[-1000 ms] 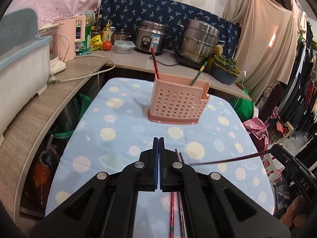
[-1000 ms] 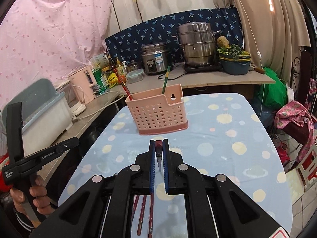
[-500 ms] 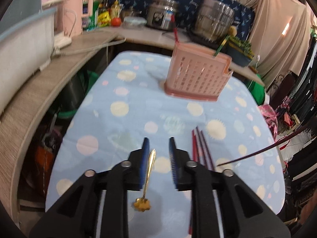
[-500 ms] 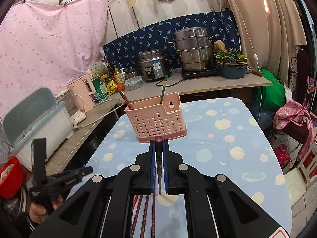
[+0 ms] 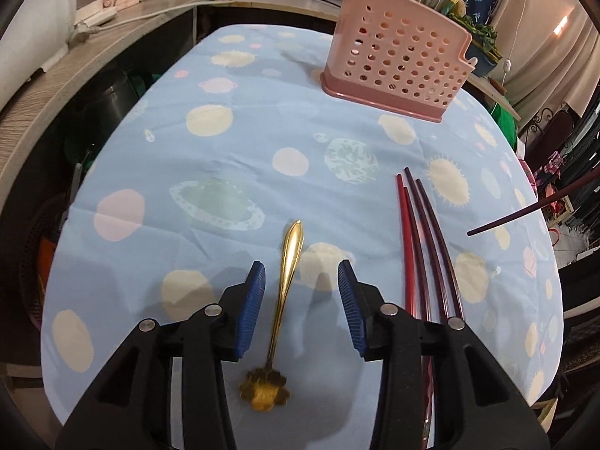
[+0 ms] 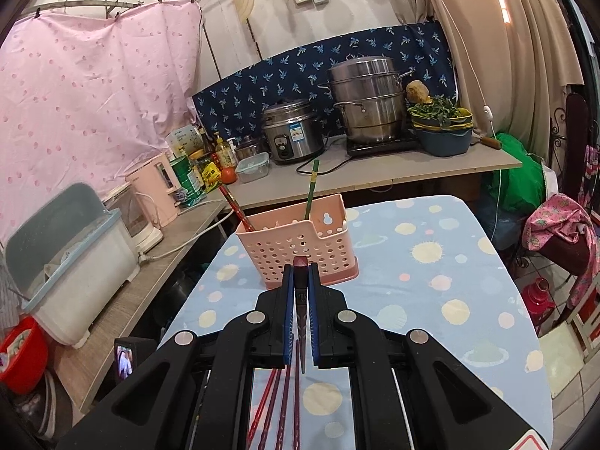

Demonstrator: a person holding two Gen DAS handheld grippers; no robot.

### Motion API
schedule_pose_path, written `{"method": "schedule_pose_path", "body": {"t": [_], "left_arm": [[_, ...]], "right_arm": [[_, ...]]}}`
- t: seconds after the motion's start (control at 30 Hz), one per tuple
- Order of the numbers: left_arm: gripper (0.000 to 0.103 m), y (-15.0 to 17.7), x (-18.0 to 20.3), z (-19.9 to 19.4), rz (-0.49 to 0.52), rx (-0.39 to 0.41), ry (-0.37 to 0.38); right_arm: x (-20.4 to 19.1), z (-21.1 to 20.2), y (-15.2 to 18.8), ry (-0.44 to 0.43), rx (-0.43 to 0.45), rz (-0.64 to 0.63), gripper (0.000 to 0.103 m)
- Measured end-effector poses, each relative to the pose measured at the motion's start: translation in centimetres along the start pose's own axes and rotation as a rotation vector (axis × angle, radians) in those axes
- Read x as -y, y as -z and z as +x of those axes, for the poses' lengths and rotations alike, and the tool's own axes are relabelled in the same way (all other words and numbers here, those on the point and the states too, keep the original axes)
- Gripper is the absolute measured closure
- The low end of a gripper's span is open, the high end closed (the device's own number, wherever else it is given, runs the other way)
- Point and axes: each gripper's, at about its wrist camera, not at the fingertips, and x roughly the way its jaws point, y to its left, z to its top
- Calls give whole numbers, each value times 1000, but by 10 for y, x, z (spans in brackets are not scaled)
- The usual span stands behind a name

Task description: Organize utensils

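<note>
Gold spoon [image 5: 287, 285] w/ flower-shaped bowl lying flat near tablecloth's [image 5: 243, 157] front edge. Dark red chopsticks [image 5: 423, 240] lying together toward right edge. Pink perforated holder [image 5: 397, 63] standing upright near far edge, holding two sticks.

You're in a lived-in home kitchen. Look ahead: a rice cooker [image 6: 291, 130] and a stacked steamer [image 6: 365, 99] sit on the counter [image 6: 393, 172], with a bowl of greens [image 6: 440, 127] beside them. To your left there are sauce bottles [image 6: 221, 153], a tomato [image 6: 228, 175], a pink kettle [image 6: 155, 191] and a dish box [image 6: 67, 262]. Sheets hang as wall covers, pink [image 6: 93, 86] and navy [image 6: 300, 63], and your tabletop [image 6: 431, 262] wears a planet-print cloth.
</note>
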Motion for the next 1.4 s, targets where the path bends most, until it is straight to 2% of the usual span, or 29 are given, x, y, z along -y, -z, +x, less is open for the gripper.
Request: {"method": "schedule_pose_path", "body": {"t": [0.2,0.27,0.3,0.33,0.4,0.63,0.77,0.83,1.1,1.23,1.4], "left_arm": [[70,-8,0,14,15,-17,-6],[77,-11,-1,16,19,-15,-10],[86,-11,-1,17,22,-16,-15],[91,-12,-1,17,25,-17,-15],[93,-11,-1,17,28,-17,-13],[93,-4,1,2,32,-3,0],[94,-2,4,-23,29,36,13],[102,-2,6,-36,30,58,19],[103,-5,18,-80,41,143,48],[103,-12,25,-94,43,176,54],[103,-34,38,-120,64,247,67]], "right_arm": [[0,13,-6,-7,-11,10,96],[0,17,-6,-9,-17,13,96],[-1,19,-6,-9,-19,12,96],[-1,21,-6,-9,-23,13,96],[0,24,-5,-9,-30,16,96],[4,22,-2,-3,-35,29,96],[3,16,0,-5,-31,29,96],[3,12,1,-7,-29,30,96],[6,-6,10,-19,-24,38,96],[7,-12,9,-19,-13,29,96],[4,-15,-6,-23,19,-1,96]]}}
